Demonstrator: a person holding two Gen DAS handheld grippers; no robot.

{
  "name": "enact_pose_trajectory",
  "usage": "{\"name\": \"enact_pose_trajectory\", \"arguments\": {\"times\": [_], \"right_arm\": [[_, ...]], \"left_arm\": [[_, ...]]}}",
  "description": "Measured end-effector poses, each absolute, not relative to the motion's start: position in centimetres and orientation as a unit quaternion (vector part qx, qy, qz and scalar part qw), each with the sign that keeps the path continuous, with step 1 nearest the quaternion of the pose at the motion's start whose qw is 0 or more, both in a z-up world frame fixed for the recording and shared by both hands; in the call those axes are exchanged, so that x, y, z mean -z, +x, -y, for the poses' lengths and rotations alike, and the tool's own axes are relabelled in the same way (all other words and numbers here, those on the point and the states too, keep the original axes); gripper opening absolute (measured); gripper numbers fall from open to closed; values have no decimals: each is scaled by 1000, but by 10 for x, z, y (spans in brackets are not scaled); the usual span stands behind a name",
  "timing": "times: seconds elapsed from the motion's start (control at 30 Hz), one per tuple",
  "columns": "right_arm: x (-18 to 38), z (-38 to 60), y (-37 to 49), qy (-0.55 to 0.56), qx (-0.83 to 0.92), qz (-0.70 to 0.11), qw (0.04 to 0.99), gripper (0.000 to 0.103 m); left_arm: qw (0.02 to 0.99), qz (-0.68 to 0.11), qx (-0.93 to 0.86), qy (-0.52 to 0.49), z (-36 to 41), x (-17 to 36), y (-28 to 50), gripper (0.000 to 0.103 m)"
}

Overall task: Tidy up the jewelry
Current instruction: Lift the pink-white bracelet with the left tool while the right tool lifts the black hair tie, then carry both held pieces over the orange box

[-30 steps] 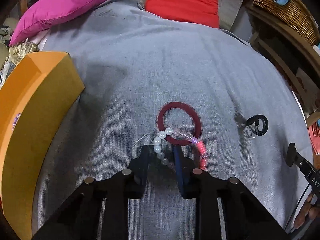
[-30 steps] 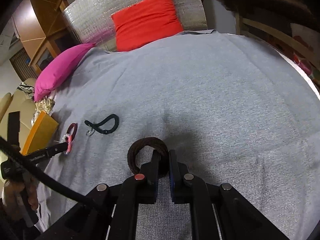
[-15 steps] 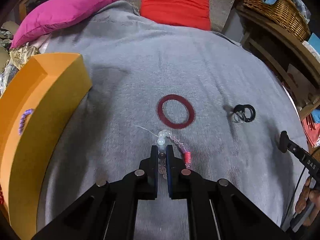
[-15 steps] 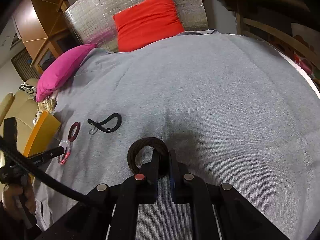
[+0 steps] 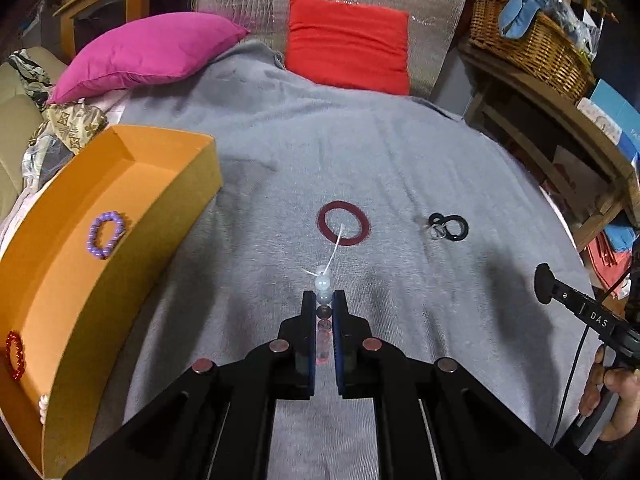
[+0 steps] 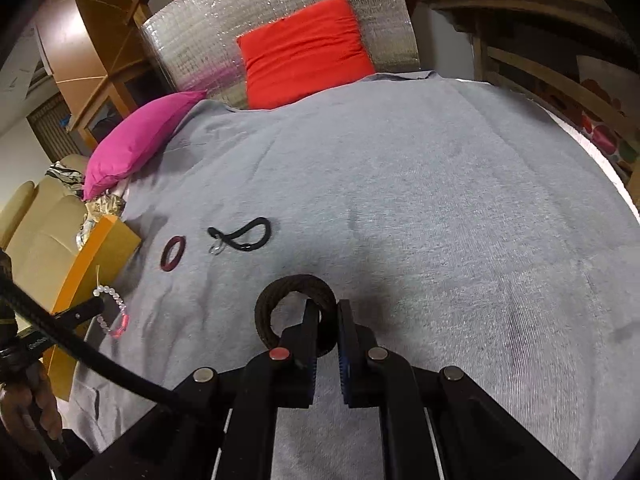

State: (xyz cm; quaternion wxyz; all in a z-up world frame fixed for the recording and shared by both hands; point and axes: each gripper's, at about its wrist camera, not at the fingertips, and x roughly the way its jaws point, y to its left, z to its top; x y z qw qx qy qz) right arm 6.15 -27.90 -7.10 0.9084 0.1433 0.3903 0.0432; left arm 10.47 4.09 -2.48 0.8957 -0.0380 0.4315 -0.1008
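Pearly beaded bracelet (image 5: 323, 280) sits pinched in my left gripper (image 5: 322, 300) above the grey blanket (image 5: 400, 168); my right gripper (image 6: 328, 312) clamps a dark braided ring (image 6: 280, 284).

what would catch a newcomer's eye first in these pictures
Probably the two black grippers low in each view: the left gripper is shut on a bead bracelet, the right gripper on a dark braided ring. Next comes the orange box at the left edge of the grey blanket, with a purple bracelet inside. A red ring lies flat mid-blanket, and pink and red pillows sit at the far end.
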Motion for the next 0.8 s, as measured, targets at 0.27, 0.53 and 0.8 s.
{"name": "enact_pose_trajectory", "arguments": {"times": [0.27,0.53,0.8], "right_arm": [[52,247,53,123,-66,-385,912,9],[40,213,48,103,-91,-384,913,9],[35,180,53,81,-115,-391,910,9]], "left_arm": [[903,-416,93,-53,-61,9,82,7],[909,-405,64,-72,-92,-1,67,7],[914,-395,25,-86,-130,-10,57,7]]}}
